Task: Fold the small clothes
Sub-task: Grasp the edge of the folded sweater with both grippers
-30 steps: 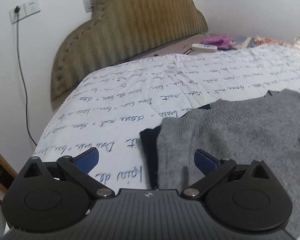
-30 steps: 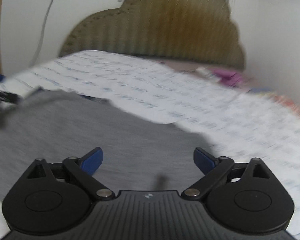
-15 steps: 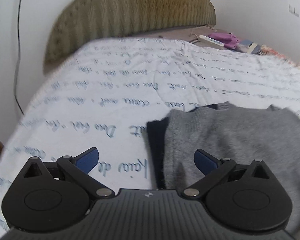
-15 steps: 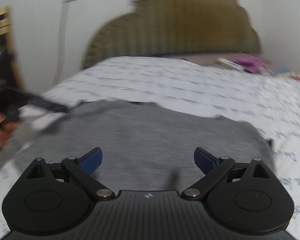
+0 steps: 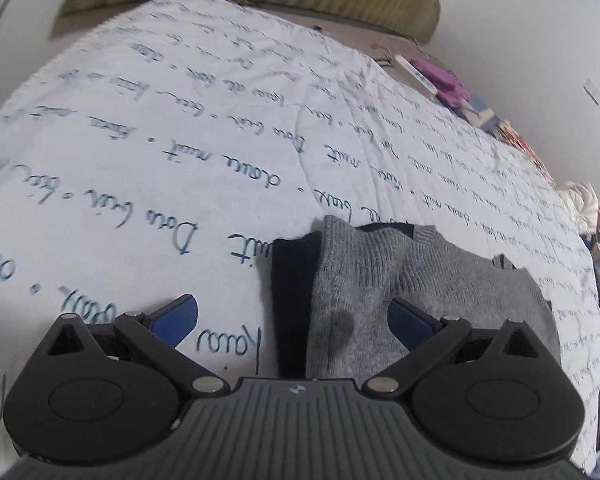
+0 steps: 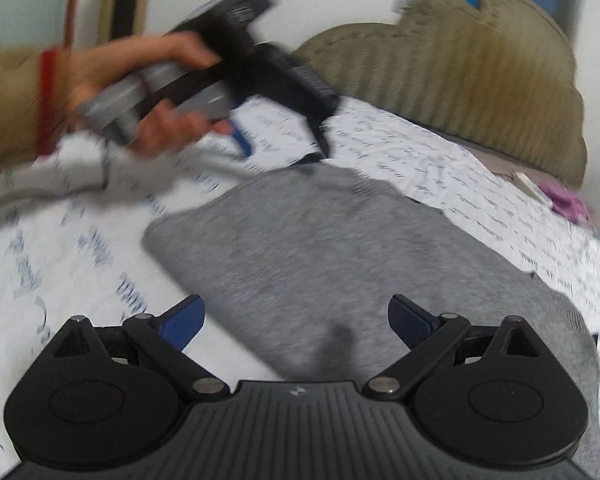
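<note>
A grey knitted sweater (image 5: 412,280) lies flat on the bed, with a dark navy layer (image 5: 290,280) showing along its left edge. My left gripper (image 5: 292,320) is open and empty, hovering just above the sweater's near left corner. In the right wrist view the sweater (image 6: 324,248) fills the middle. My right gripper (image 6: 296,320) is open and empty above its near edge. The left gripper (image 6: 280,128) shows there too, held in a hand above the sweater's far corner.
The bed has a white sheet (image 5: 160,140) printed with blue script. An olive padded headboard (image 6: 460,64) stands at the far end. A remote (image 5: 416,74), a purple cloth (image 5: 446,80) and other clothes (image 5: 584,204) lie along the far right side.
My left gripper has tilted down and come closer over the sweater's left corner. My right gripper has swung left, so the hand with the left gripper now shows fully in its view.
</note>
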### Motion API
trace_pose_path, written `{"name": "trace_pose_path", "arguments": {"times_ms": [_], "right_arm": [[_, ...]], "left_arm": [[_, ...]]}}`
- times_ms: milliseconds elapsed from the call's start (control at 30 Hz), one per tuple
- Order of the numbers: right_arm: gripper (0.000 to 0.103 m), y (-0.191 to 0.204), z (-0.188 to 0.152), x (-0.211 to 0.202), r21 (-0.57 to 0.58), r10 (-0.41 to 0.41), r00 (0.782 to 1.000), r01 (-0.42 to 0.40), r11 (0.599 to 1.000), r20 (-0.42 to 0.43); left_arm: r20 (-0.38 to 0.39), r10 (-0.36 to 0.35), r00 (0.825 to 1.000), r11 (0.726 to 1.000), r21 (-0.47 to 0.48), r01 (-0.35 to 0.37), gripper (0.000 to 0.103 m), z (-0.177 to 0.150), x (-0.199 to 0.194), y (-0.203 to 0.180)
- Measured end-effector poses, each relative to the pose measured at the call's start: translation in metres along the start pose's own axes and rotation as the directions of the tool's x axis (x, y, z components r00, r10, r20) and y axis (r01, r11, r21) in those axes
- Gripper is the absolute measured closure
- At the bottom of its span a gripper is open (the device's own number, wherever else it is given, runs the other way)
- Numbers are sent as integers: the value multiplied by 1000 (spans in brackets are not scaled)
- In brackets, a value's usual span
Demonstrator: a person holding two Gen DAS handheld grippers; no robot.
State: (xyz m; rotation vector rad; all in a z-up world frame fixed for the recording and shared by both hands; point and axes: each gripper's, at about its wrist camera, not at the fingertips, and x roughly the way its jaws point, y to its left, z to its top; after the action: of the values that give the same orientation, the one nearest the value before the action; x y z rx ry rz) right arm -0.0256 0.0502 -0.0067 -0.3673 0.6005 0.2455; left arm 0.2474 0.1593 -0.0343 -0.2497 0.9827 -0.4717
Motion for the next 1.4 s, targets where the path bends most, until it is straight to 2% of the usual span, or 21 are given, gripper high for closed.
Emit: {"name": "trace_pose_path", "arguments": {"times_ms": [67,167,333,433,600,667,700,733,767,800,833,867,900,933,967,1033,1167,1267,1400], "right_arm": [[4,17,-2,4,-59,-72,997,73,996,9],[4,36,-6,16,-143,-184,983,183,973,7],[4,50,0,32,-195,-244,969,247,949,40],[5,54,7,44,-231,-264,962,272,934,64],[5,54,21,59,-251,-255,963,268,930,86],[11,54,25,64,-258,-245,966,259,931,85],[17,56,27,66,-261,-238,967,253,932,86],[28,56,29,68,-264,-229,970,244,933,87],[35,57,30,69,-268,-217,973,231,935,83],[50,57,30,70,-272,-202,977,214,938,74],[61,57,31,71,-273,-184,981,196,942,69],[67,57,30,70,-276,-168,984,180,944,65],[79,58,29,70,-282,-155,986,166,945,61],[87,58,28,69,-288,-145,988,155,945,58],[89,59,27,69,-296,-138,989,149,943,59],[94,58,26,67,-303,-121,990,136,943,68],[96,48,23,57,-249,-93,990,117,961,106],[97,35,25,45,-184,-69,989,93,978,134],[97,17,24,30,-109,-40,985,58,992,167]], "left_arm": [[-20,-31,999,1000,1,31,2,1,8,1],[-41,-76,996,996,-52,74,3,1,19,7],[-21,-194,981,972,-138,189,4,7,28,20],[-9,-285,958,940,-198,278,10,11,35,25],[14,-342,940,906,-259,334,14,15,50,26],[31,-344,938,899,-278,339,22,17,54,27],[32,-348,937,895,-288,342,24,18,56,26],[30,-350,936,892,-293,343,30,19,59,27],[27,-343,939,895,-294,336,40,20,62,25],[18,-334,942,900,-291,324,45,20,64,23],[13,-319,948,908,-285,309,57,20,66,21],[10,-297,955,915,-283,288,71,20,68,19],[7,-284,959,918,-287,274,78,19,69,20],[7,-273,962,918,-296,263,85,18,70,22],[13,-263,965,917,-308,254,90,17,70,23],[33,-236,971,920,-313,234,91,16,67,24],[77,-144,987,950,-269,159,92,18,49,13],[113,-73,991,973,-210,96,92,22,34,-2],[120,-12,993,979,-199,36,93,24,22,-21]]}}
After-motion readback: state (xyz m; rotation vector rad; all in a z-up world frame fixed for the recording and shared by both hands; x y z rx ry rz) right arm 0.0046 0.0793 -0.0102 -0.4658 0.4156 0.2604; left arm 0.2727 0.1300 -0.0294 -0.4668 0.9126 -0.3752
